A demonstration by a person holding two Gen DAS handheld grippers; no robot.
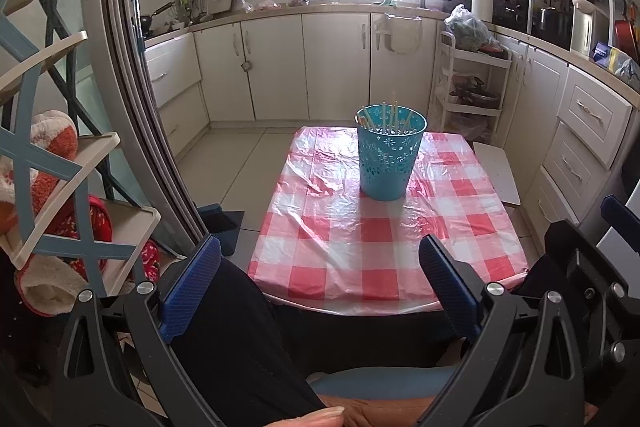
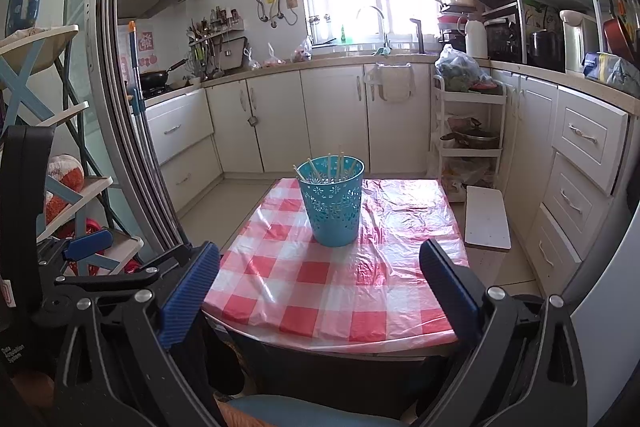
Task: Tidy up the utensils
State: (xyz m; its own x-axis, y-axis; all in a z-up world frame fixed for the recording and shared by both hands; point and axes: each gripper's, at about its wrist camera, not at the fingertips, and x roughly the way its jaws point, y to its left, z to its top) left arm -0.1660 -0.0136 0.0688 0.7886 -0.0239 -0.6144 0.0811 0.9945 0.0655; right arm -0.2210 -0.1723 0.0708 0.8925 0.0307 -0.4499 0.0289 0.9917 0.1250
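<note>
We hold the left gripper [image 1: 320, 291] and right gripper [image 2: 320, 293] spread wide and empty, back from the checked tabletop [image 2: 304, 279], where chopsticks [image 2: 340, 163] already stand in the blue perforated bin [image 2: 332, 211]; sorting looks finished, nothing left to reach for.

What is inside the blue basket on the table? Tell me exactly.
Several pale chopsticks stand inside the blue basket, leaning against its rim with their tops poking out. Their lower ends and the basket's bottom are hidden by its wall, so anything else inside cannot be seen.
</note>
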